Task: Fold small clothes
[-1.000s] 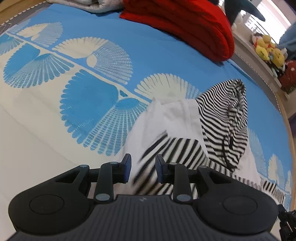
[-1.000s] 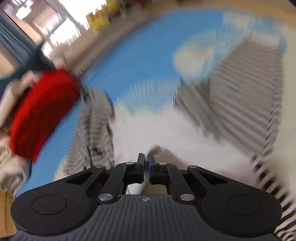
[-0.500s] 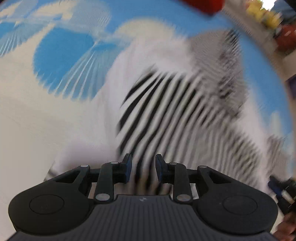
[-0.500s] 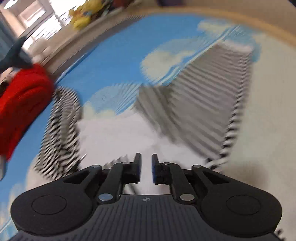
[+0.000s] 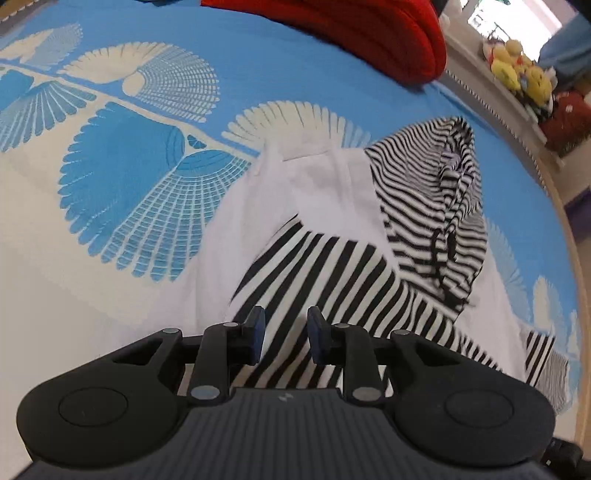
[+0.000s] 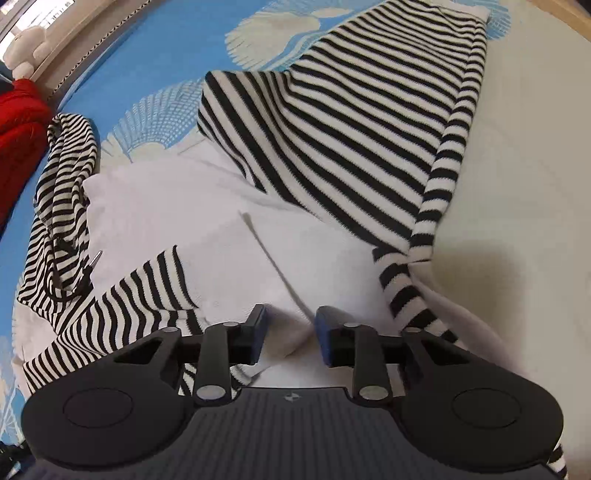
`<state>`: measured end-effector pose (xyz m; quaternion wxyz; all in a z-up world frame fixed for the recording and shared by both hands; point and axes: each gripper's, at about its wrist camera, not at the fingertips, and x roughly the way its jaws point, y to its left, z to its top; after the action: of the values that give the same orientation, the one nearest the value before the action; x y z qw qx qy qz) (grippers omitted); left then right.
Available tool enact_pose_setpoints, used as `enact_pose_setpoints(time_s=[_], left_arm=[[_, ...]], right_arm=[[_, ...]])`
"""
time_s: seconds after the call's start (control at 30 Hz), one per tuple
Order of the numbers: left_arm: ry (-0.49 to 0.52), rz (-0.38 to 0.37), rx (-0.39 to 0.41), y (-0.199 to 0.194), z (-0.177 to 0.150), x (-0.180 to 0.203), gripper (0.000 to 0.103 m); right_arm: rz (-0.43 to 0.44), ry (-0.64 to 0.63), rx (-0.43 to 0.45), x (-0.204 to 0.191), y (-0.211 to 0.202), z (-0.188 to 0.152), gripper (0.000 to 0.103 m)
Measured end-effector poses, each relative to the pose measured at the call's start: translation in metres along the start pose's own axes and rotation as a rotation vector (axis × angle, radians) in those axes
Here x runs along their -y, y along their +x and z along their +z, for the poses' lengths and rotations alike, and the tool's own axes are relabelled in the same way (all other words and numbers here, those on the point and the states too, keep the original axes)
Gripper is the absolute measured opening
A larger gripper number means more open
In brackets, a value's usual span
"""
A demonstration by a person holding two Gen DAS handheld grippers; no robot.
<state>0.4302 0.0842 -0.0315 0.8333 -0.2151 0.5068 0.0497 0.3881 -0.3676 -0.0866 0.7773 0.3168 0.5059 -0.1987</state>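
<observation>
One garment only — a striped hoodie (image 5: 332, 266) with white lining, soft and limp, spread on the blue bedspread (image 5: 258, 59). Left view: left gripper (image 5: 284, 332) narrowly parted over a striped panel, gripping nothing. Right view: right gripper (image 6: 290, 328) opening over white lining (image 6: 229, 236) — best pinched at a hem.

Each camera sits behind its own gripper and looks steeply down, close over the bedspread (image 5: 258, 66). The left view faces the window side; the right view faces across the bed. Both share the striped hoodie (image 5: 332, 266) (image 6: 332, 110) and red blanket (image 5: 369, 33) (image 6: 18, 133).
</observation>
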Motion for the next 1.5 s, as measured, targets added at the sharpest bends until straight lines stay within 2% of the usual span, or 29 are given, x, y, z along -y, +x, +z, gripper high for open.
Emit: enact_pose_setpoints(time_s=[0.07, 0.17, 0.27, 0.3, 0.4, 0.43, 0.47, 0.5, 0.67, 0.77, 0.87, 0.9, 0.97, 1.03, 1.07, 1.1, 1.13, 1.17, 1.2, 1.23, 1.33, 1.4, 1.5], left_arm=[[-0.007, -0.032, 0.011, 0.003, 0.000, 0.003, 0.026], [0.009, -0.005, -0.012, 0.013, -0.003, 0.008, 0.026], [0.003, 0.015, -0.037, 0.018, -0.008, 0.006, 0.026], [0.005, 0.016, -0.037, 0.018, -0.008, 0.006, 0.026], [0.016, 0.004, -0.020, 0.012, -0.007, 0.011, 0.026], [0.020, 0.000, -0.013, 0.010, -0.006, 0.013, 0.026], [0.029, -0.002, -0.003, 0.007, -0.006, 0.016, 0.026], [0.040, 0.000, 0.006, 0.006, -0.006, 0.018, 0.026], [0.099, 0.015, 0.039, 0.003, -0.007, 0.027, 0.026], [0.114, 0.014, 0.025, 0.008, -0.009, 0.027, 0.026], [0.113, 0.051, -0.014, 0.015, -0.012, 0.025, 0.026], [0.111, 0.054, -0.019, 0.016, -0.012, 0.024, 0.026], [0.121, 0.037, -0.020, 0.012, -0.013, 0.028, 0.026], [0.149, 0.015, -0.019, 0.008, -0.017, 0.036, 0.026], [0.163, 0.007, -0.027, 0.008, -0.020, 0.039, 0.026], [0.178, 0.000, -0.045, 0.010, -0.024, 0.042, 0.026], [0.186, 0.000, -0.064, 0.014, -0.027, 0.044, 0.026], [0.199, 0.010, -0.101, 0.022, -0.033, 0.044, 0.027], [0.217, 0.031, -0.144, 0.031, -0.038, 0.045, 0.027], [0.242, 0.050, -0.159, 0.036, -0.044, 0.046, 0.027], [0.296, 0.090, -0.125, 0.025, -0.048, 0.060, 0.027], [0.314, 0.051, -0.102, 0.018, -0.053, 0.068, 0.030], [0.364, 0.043, -0.174, 0.034, -0.069, 0.074, 0.030]], right_arm=[[0.004, 0.011, 0.003, 0.004, -0.002, 0.003, 0.029], [0.005, 0.036, 0.000, 0.010, -0.001, 0.005, 0.029], [0.010, 0.010, -0.008, 0.008, -0.001, 0.003, 0.035], [0.019, -0.004, -0.012, 0.007, -0.003, 0.000, 0.039], [0.054, -0.040, -0.022, 0.003, -0.001, 0.000, 0.039], [0.059, -0.049, -0.024, 0.001, -0.001, 0.000, 0.037], [0.064, -0.061, -0.020, -0.001, -0.002, -0.001, 0.019], [0.071, -0.070, -0.017, -0.002, -0.003, -0.001, 0.007], [0.091, -0.057, 0.076, -0.004, -0.033, 0.000, 0.006], [0.040, -0.031, 0.097, 0.002, -0.041, -0.004, 0.006], [-0.030, 0.006, -0.025, 0.013, -0.018, -0.010, 0.009], [-0.058, 0.029, -0.018, 0.017, -0.016, -0.012, 0.014], [-0.073, 0.014, 0.070, 0.015, -0.027, -0.011, 0.014], [-0.020, -0.035, 0.151, 0.006, -0.040, -0.009, 0.015], [0.025, -0.057, 0.163, 0.002, -0.043, -0.006, 0.021], [0.068, -0.069, 0.135, -0.001, -0.039, -0.004, 0.030], [0.098, -0.074, 0.074, -0.002, -0.030, -0.002, 0.034], [0.120, -0.077, -0.024, -0.001, -0.015, 0.000, 0.037], [0.112, -0.063, -0.109, 0.002, 0.000, -0.001, 0.037], [0.115, -0.045, -0.117, 0.006, 0.005, -0.001, 0.036], [0.089, -0.101, -0.057, -0.004, -0.009, 0.005, 0.037], [0.102, -0.122, -0.007, -0.005, -0.017, 0.009, 0.037], [0.085, -0.132, 0.014, 0.002, -0.018, 0.018, 0.037]])
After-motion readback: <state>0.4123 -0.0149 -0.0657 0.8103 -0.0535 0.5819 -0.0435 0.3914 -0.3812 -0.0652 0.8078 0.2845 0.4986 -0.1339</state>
